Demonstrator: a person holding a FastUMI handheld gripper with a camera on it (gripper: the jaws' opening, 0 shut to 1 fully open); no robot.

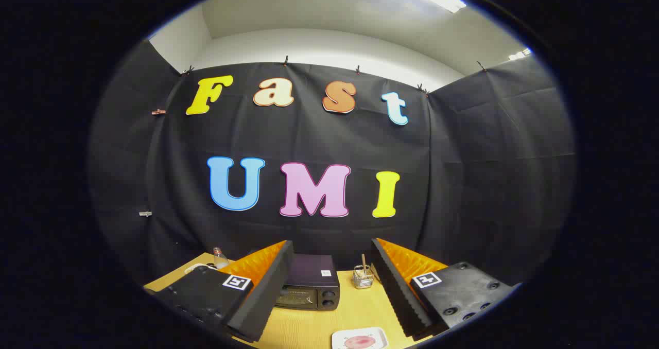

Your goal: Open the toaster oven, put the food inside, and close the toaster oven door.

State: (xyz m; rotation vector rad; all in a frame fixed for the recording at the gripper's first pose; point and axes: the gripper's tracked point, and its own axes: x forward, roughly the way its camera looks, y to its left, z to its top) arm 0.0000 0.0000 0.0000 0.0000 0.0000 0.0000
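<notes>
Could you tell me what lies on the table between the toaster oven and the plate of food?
Nothing: in the gripper view, bare table runs from the toaster oven to the plate of food, between the open gripper's fingers.

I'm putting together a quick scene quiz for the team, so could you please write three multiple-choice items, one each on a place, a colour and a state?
1. Where is the toaster oven?
A. beyond the fingers, seen between them
B. clamped in the fingers
C. on the floor

2. What colour is the table?
A. white
B. light wood
C. blue

3. How is the gripper?
A. shut on the plate
B. shut on nothing
C. open

Answers:
1 A, it sits farther back on the table.
2 B, its bare top is pale wood.
3 C, a wide gap separates the fingers.
</notes>
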